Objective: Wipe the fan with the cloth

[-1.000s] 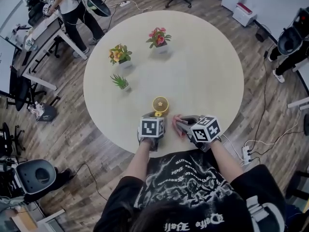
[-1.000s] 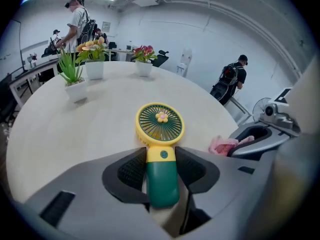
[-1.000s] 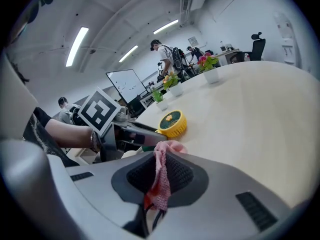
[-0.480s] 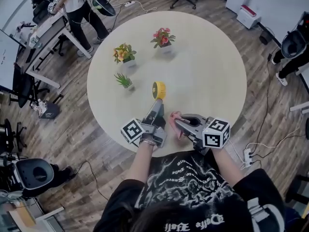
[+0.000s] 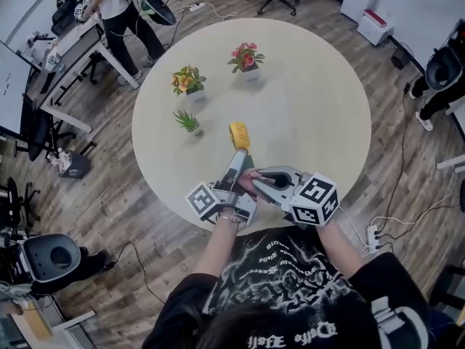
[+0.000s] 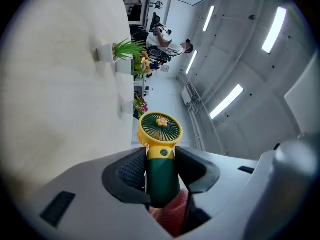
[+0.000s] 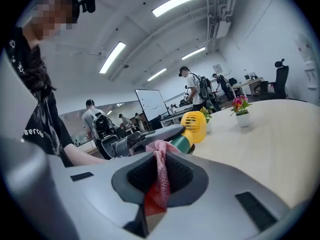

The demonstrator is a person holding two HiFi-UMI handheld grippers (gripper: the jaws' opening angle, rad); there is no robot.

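- Left tool (image 5: 234, 171) is clenched on the fan (image 5: 240, 134): its pads grip the dark green handle from both sides, and the yellow round head stands out past the fingertips.
- Left forearm comes up from the person's body. The wrist is rolled so the marker cube sits tilted, and in the left gripper view the desk (image 5: 312, 107) shows as a wall down the left side.
- The fan is over the near part of the desk, head pointing away from the person. It looks clear of the desk top, though the head view does not settle this.
- Right tool (image 5: 256, 180) is closed on the cloth (image 7: 159, 184), a pink-red fold pinched between its pads and bunched above them.
- Right forearm angles in from the person's right, with the tool pointing across at the left tool, tips just beside the fan's handle.
- The cloth's top lies against or just short of the handle.
- Three potted plants (image 5: 187, 81) stand farther out on the desk, well apart from both tools.
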